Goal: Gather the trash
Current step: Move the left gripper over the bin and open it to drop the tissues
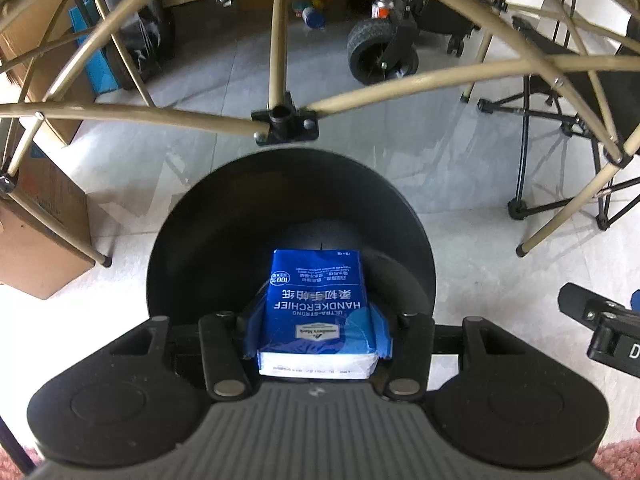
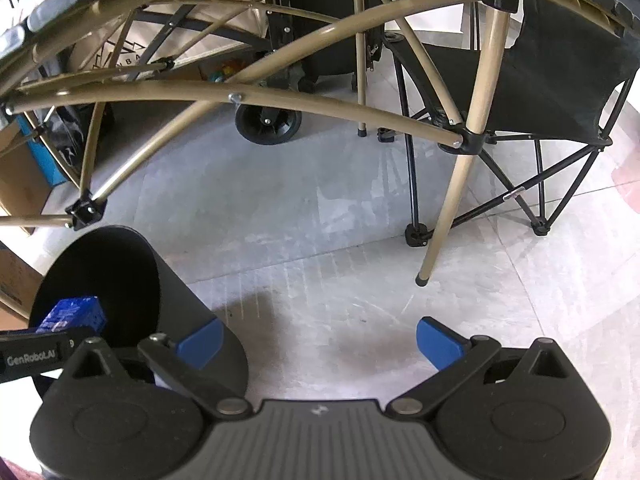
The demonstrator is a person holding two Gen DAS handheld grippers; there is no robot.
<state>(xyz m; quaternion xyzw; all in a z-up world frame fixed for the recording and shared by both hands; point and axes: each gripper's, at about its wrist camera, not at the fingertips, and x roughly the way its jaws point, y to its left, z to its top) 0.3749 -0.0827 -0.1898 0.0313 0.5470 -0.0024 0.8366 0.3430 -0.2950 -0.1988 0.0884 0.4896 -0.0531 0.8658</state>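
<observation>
tissue pack (image 1: 320, 312): blue plastic-wrapped handkerchief pack, white lettering, white end face toward the camera. it is clamped between the blue pads of the left tool (image 1: 318, 334), long axis pointing forward and down, print reading upside down in the left wrist view. its far end sits over the mouth of the bin.

bin (image 1: 208, 240): black, round, smooth-walled, open-topped, standing on the pale tiled floor. interior dark; contents cannot be told.

Each gripper, left (image 1: 318, 320) and right (image 2: 320, 342), had a black body, a ribbed grey plate behind the jaws, silver pivot screws and blue fingertip pads (image 2: 438, 340). White lettering marked the left gripper's side.
</observation>
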